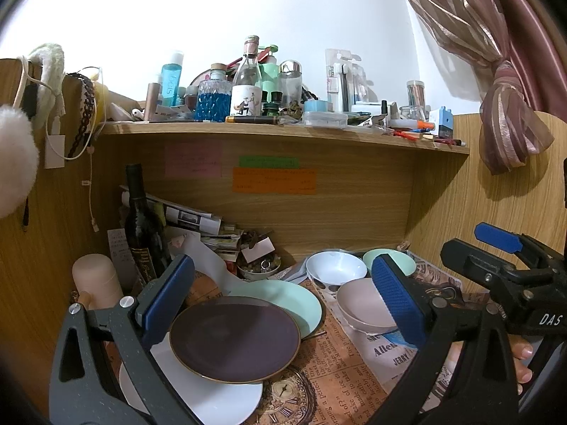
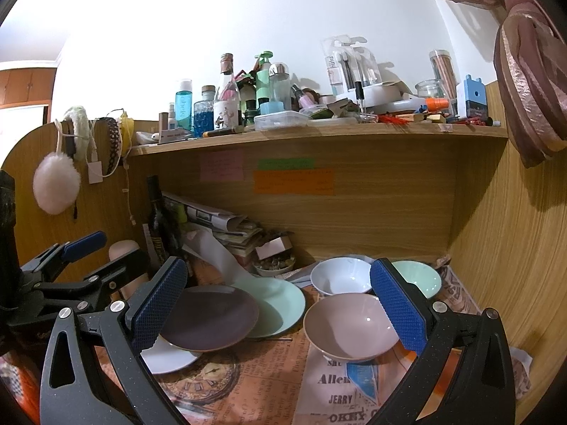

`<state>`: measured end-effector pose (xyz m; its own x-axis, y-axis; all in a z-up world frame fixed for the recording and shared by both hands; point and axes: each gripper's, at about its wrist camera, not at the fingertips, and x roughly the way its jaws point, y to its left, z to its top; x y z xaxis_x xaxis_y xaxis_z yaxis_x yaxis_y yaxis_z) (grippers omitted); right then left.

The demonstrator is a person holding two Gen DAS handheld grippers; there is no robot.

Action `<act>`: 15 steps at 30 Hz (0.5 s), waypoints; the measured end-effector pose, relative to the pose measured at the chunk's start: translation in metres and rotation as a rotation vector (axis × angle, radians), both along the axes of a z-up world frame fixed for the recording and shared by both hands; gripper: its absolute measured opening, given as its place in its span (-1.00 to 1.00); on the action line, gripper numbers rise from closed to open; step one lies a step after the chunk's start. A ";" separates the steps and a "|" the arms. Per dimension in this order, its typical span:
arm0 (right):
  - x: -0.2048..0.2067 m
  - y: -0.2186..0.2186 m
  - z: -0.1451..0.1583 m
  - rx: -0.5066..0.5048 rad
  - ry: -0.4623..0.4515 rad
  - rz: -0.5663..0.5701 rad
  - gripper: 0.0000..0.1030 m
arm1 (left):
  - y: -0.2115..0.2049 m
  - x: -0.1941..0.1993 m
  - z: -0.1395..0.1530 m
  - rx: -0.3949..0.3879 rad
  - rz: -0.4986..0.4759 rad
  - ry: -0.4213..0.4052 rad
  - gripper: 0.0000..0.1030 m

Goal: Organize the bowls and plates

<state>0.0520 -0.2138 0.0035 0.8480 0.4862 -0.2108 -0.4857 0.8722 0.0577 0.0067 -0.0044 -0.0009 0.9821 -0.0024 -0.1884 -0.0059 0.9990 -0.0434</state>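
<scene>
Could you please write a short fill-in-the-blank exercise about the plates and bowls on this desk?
1. The purple plate rests partly on the white plate and partly on the ____ plate.
2. The number of bowls on the desk mat is ____.
3. The bowl nearest the right tool is ____ in colour.
4. Both tools are open and hold ____.

Missing words: green; three; pink; nothing

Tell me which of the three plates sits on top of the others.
The dark purple plate. It overlaps both the mint green plate behind it and the white plate in front, whose edges show from under its rim.
</scene>
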 end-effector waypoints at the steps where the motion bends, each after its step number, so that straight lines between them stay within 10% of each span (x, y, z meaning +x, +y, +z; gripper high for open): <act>1: 0.000 0.000 0.000 -0.001 -0.001 0.001 1.00 | 0.000 -0.001 0.000 0.000 0.000 0.000 0.98; 15: 0.001 0.002 -0.001 0.005 0.007 0.002 1.00 | 0.000 -0.001 0.000 -0.003 0.001 0.004 0.98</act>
<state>0.0531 -0.2122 0.0026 0.8455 0.4891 -0.2144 -0.4873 0.8708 0.0650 0.0061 -0.0046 -0.0010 0.9813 -0.0019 -0.1924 -0.0071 0.9989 -0.0461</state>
